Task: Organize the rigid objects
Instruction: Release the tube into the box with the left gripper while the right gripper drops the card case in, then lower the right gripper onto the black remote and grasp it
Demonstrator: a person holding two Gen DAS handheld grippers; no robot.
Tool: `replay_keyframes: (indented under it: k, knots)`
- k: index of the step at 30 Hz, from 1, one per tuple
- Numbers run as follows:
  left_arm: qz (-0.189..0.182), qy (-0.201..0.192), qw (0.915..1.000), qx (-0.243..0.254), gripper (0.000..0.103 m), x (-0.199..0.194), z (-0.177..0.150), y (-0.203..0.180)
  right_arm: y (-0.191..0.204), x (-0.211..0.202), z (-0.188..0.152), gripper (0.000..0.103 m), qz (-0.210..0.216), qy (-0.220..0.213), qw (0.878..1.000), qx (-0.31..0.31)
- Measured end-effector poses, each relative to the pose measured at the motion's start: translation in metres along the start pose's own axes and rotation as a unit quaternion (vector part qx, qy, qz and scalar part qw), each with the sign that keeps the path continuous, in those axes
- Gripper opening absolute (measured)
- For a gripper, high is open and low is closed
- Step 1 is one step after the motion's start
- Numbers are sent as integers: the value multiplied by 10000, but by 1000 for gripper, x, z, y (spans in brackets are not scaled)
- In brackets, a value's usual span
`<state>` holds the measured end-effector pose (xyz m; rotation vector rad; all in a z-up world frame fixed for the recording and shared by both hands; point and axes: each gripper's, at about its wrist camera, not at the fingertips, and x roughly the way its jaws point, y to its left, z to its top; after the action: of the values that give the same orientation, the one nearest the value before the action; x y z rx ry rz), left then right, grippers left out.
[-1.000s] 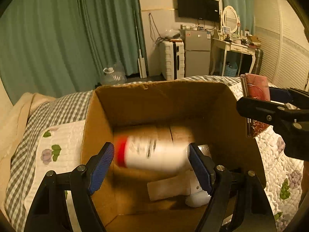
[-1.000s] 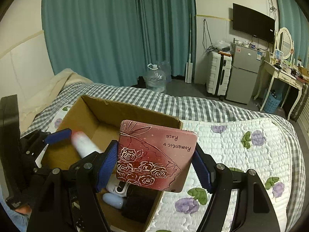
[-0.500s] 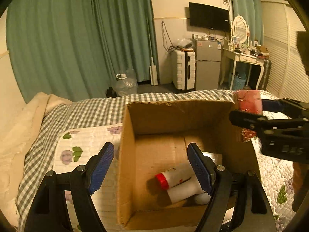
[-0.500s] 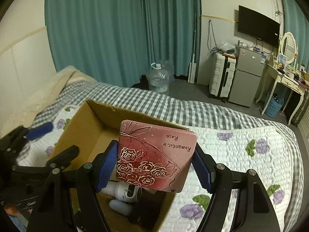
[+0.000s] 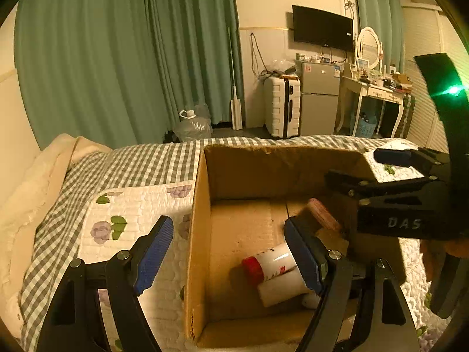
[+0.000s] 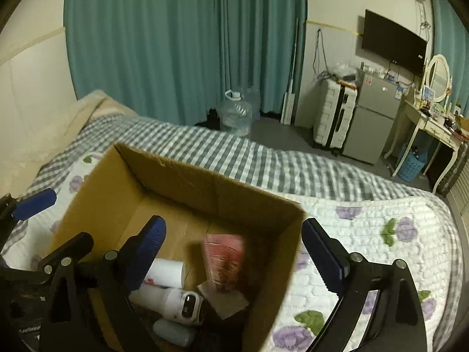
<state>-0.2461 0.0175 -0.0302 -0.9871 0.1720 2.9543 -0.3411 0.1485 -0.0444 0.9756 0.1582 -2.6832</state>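
An open cardboard box (image 5: 202, 193) (image 6: 123, 176) stands on the bed. Inside lie a white bottle with a red cap (image 5: 268, 264), a white roll (image 6: 165, 272), a white device (image 6: 178, 305) and other items. The red rose box (image 6: 224, 256) is blurred inside the cardboard box, free of the fingers; it also shows in the left wrist view (image 5: 322, 215). My right gripper (image 6: 234, 252) is open above the box's right side. My left gripper (image 5: 228, 252) is open and empty over the box's left wall.
The bed has a grey checked cover (image 6: 263, 161) and a white quilt with purple flowers (image 6: 381, 234). Beyond it are a water jug (image 6: 236, 114), a white suitcase (image 6: 332, 123), a small fridge (image 6: 372, 117) and a dressing table (image 6: 433, 126).
My right gripper opened and the red rose box dropped into the cardboard box. My left gripper, having released the white bottle a second ago, drew back and to the left.
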Motion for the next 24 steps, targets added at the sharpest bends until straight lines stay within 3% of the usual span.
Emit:
replay_keyframes:
  k: [7,17,24]
  knots:
    - [114,-161,9998,-37,81,-59,-2,6,-5,-84,-10,94,77,-289,9996,-11]
    - [89,-299,9995,-102,81,-143,-14,7,31,-196,-42,94,157,-533,9974,-469]
    - [272,-191,9990,-285,81,-174,-51,17,70,-207,-80,94,283,-294,9943,-986]
